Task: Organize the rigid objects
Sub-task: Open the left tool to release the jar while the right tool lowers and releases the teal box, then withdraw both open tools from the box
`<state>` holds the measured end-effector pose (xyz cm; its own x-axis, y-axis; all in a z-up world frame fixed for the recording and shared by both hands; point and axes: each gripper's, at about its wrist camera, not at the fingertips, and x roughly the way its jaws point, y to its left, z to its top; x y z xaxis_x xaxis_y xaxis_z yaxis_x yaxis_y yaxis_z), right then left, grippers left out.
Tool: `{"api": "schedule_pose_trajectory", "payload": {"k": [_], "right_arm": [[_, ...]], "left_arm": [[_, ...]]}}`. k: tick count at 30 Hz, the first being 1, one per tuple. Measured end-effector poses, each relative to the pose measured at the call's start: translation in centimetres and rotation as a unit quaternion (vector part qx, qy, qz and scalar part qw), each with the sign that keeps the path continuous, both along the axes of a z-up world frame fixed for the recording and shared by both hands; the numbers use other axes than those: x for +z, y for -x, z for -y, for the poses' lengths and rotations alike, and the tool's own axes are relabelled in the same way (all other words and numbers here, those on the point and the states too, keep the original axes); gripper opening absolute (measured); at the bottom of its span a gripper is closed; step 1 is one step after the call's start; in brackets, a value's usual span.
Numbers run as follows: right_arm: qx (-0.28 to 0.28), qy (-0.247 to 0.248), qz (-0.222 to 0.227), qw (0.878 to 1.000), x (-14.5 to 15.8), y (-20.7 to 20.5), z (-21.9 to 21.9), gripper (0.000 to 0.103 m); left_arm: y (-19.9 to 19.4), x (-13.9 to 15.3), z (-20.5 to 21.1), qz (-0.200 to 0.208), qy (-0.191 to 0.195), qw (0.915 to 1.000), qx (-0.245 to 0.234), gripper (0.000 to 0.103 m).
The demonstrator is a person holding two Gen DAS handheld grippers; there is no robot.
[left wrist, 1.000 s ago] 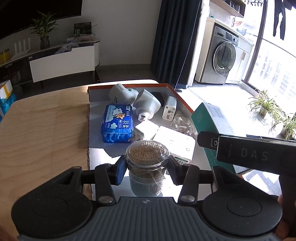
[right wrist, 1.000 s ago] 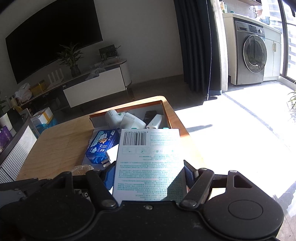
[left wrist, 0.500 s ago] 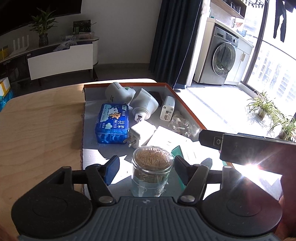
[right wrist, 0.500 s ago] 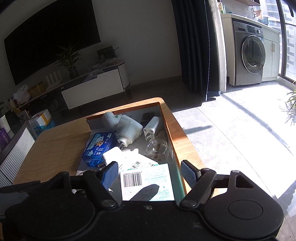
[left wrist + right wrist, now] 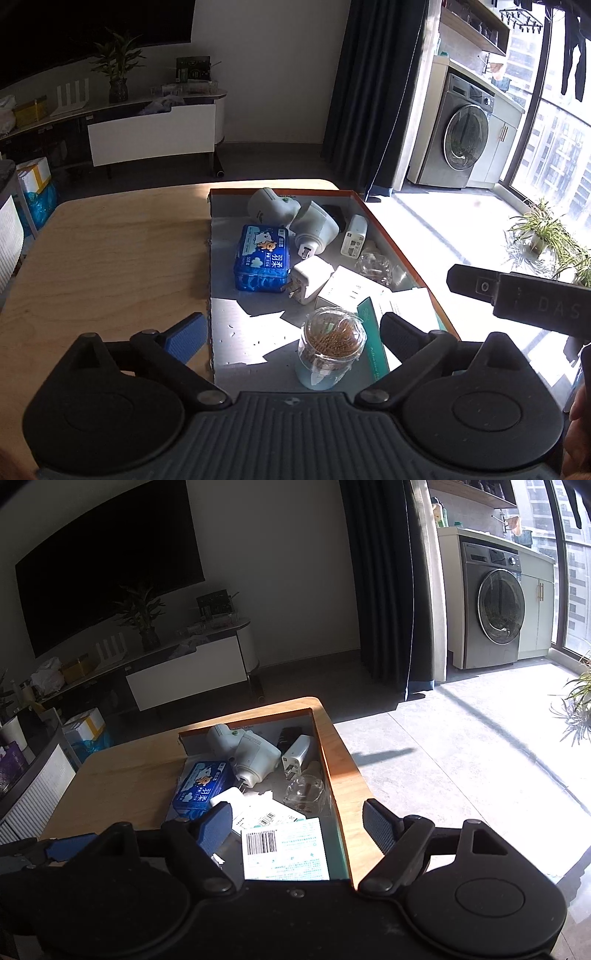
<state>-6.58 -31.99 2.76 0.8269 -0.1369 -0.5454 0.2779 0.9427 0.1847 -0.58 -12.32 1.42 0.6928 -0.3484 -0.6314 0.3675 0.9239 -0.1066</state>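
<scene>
A clear jar of toothpicks (image 5: 330, 349) stands upright in the near end of the orange-rimmed grey tray (image 5: 258, 336). My left gripper (image 5: 293, 334) hangs above and behind it, jaws still opening, wide apart and clear of the jar. A teal-and-white flat box (image 5: 284, 847) lies flat in the tray's near right corner, barcode up. My right gripper (image 5: 299, 825) is above it, jaws opening and off the box. In the left wrist view the same box (image 5: 376, 332) lies just right of the jar.
Farther back the tray holds a blue tissue pack (image 5: 262, 258), two white rounded plug-in devices (image 5: 316, 229), white chargers (image 5: 312, 278), a clear plastic piece (image 5: 375, 260) and a white carton (image 5: 349, 286). Bare wooden table (image 5: 110, 258) lies left; the table edge and sunlit floor are right.
Both grippers let go and drew up and back. The left opened off the toothpick jar, which now stands in the tray. The right released the flat box, which now lies flat.
</scene>
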Motion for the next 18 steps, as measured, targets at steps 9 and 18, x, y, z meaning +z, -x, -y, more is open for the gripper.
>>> {"api": "schedule_pose_trajectory", "payload": {"k": [9,18], "right_arm": [[0.026,-0.001,-0.022,0.999,-0.8,2.9,-1.4,0.093],[0.034,-0.003,-0.048,0.998,-1.8,3.3,-1.8,0.096]], "left_arm": [[2.1,-0.5,-1.1,-0.02,-0.014,0.9993,0.03,0.103],[2.9,-0.9,-0.8,-0.012,-0.034,0.9985,0.041,0.103]]}}
